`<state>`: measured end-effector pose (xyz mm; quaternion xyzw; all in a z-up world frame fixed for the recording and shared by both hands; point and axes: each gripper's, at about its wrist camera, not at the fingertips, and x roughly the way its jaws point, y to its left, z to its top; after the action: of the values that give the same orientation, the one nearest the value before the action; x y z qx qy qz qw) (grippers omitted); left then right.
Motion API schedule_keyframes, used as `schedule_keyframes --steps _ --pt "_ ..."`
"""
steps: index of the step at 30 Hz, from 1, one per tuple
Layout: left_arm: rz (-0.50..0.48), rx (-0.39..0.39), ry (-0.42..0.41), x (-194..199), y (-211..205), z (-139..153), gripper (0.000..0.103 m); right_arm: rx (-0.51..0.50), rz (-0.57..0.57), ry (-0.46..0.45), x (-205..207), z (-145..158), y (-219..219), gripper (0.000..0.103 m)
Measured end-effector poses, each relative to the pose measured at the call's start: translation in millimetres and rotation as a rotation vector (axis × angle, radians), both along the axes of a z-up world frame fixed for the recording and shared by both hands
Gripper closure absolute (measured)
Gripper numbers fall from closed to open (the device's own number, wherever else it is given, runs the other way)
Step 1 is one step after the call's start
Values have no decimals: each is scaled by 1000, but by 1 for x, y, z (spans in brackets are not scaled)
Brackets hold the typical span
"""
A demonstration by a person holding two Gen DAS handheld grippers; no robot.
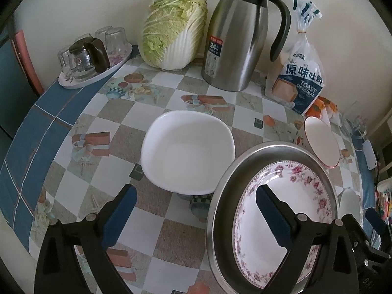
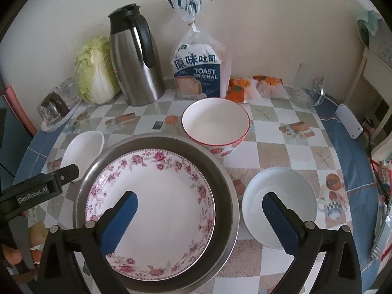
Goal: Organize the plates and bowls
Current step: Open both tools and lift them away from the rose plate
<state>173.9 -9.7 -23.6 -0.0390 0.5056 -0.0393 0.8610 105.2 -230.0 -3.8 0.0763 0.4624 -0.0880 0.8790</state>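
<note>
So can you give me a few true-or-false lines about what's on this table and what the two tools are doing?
1. The floral plate sits inside the steel basin. True.
2. The right tool grips the floral plate. False: it is open, holding nothing.
3. The red-rimmed bowl is stacked in the basin. False: it stands on the table behind it.
4. The left tool is open. True.
5. The cabbage stands left of the thermos. True.
</note>
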Motion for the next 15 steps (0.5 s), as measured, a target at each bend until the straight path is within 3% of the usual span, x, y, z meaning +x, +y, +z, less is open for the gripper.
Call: schedule_keyframes --steps 8,15 --pt "23 -26 -12 0 1 2 5 46 -62 -4 -3 -3 -15 0" --pt "-15 -53 -18 -2 -15 3 5 42 -89 -29 -6 1 -25 0"
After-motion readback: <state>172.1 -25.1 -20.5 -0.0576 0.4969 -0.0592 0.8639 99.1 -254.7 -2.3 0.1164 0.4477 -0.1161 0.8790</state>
